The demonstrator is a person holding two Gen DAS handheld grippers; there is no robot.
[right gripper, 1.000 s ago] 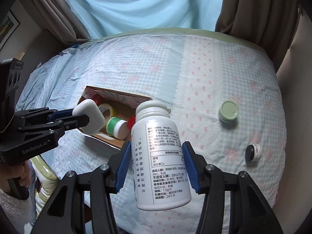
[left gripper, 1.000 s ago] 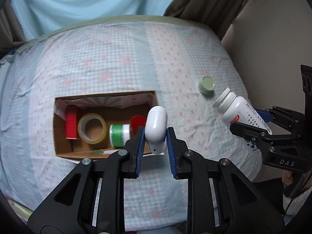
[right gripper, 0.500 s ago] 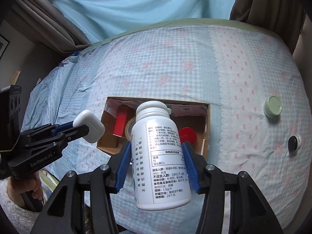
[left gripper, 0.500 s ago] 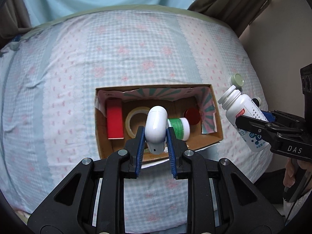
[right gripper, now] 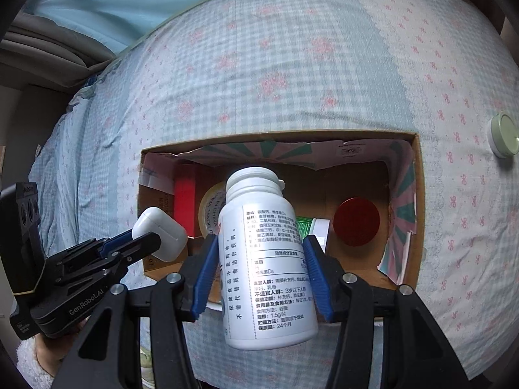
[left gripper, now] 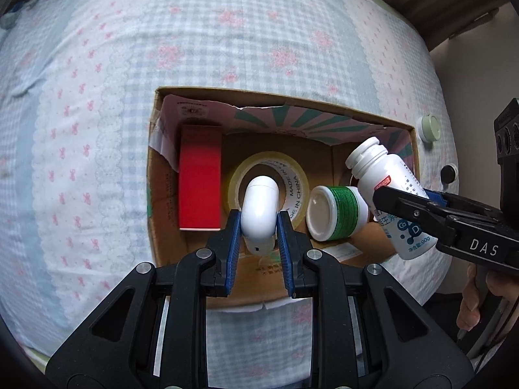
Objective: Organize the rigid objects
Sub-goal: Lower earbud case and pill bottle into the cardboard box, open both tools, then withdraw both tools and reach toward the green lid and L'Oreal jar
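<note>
Cardboard box [left gripper: 327, 110] (crowded) holds tape roll [left gripper: 293, 175], red block [left gripper: 199, 178], green bottle [left gripper: 343, 214].

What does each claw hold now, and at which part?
Left claw clamps the white earbud case at its lower sides. Right claw clamps the white pill bottle at mid-body, on the label, cap pointing away.

Green-labelled jar [right gripper: 305, 225]: mostly hidden behind the white bottle [right gripper: 266, 259] held in the right claw [right gripper: 258, 278]; tape roll [right gripper: 211, 210] likewise half covered, left of that claw; small dark object [left gripper: 449, 172] on bedspread, far right of the left claw [left gripper: 258, 246], too small to identify
</note>
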